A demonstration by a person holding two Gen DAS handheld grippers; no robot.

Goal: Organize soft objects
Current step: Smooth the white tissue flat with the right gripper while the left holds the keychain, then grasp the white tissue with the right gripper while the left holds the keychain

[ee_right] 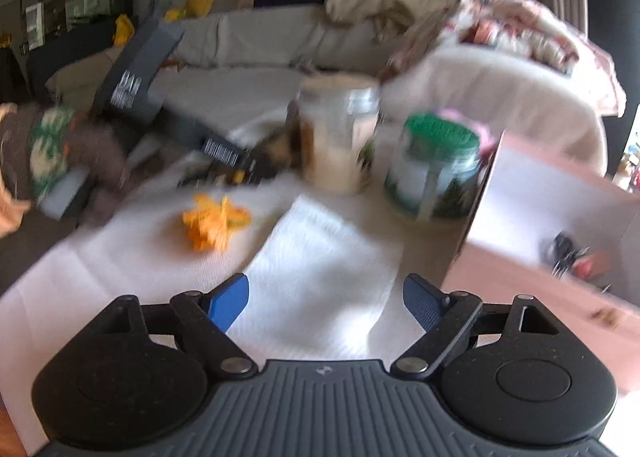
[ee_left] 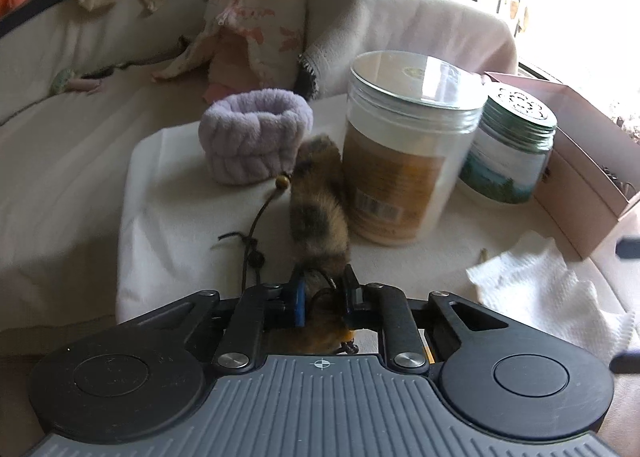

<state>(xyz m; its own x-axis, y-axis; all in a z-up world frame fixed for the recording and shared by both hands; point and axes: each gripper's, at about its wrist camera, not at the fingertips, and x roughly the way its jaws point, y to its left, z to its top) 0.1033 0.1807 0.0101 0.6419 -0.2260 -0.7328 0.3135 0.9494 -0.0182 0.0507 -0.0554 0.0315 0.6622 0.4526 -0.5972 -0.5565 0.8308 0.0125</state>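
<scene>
My left gripper (ee_left: 323,291) is shut on a brown and black furry tail charm (ee_left: 318,205) with a beaded cord (ee_left: 256,229), holding it beside a clear jar (ee_left: 404,153). A lilac plush headband (ee_left: 256,133) stands behind it on the white cloth (ee_left: 180,217). My right gripper (ee_right: 326,303) is open and empty over a white paper towel (ee_right: 320,261). An orange soft scrunchie (ee_right: 216,223) lies to its left. The left gripper with the fur (ee_right: 276,153) shows blurred in the right wrist view.
A green-lidded jar (ee_left: 508,149) (ee_right: 434,169) stands right of the clear jar (ee_right: 338,133). A pink open box (ee_right: 552,217) (ee_left: 580,161) sits at the right. A paper towel (ee_left: 552,289) lies front right. Blankets (ee_left: 256,17) cover the sofa behind.
</scene>
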